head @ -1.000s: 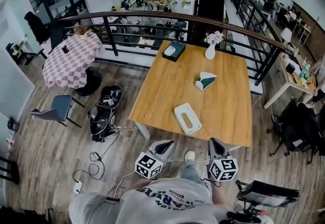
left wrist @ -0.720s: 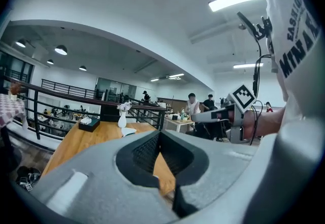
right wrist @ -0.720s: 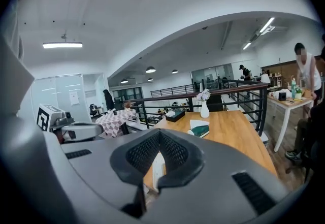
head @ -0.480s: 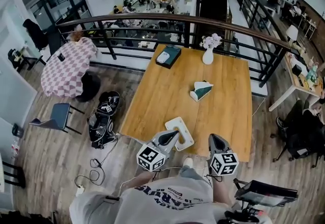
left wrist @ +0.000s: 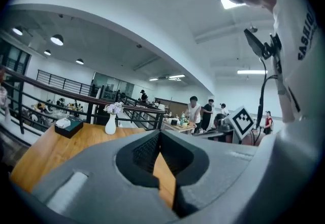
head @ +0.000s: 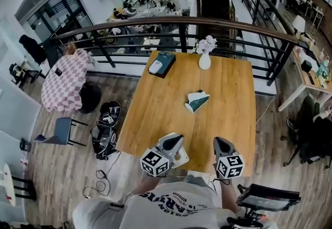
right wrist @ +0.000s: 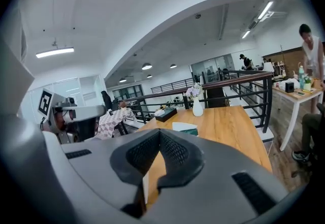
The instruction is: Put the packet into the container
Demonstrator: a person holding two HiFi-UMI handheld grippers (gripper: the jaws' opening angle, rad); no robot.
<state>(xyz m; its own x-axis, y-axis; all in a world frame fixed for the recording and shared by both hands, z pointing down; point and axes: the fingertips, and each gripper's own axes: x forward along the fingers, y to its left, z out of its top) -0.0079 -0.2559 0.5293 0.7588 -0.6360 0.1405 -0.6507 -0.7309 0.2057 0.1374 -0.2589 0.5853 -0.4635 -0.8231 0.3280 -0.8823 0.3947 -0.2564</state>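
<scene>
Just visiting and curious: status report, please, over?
Left gripper, right gripper shut, empty. Green-and-white packet mid-table, untouched. White container at near edge, partly hidden by left gripper. Nothing blocking.

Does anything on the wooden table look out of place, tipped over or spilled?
Nothing is spilled or damaged. The vase stands upright and the packet lies centrally. Only the white container sits askew near the table edge.
</scene>
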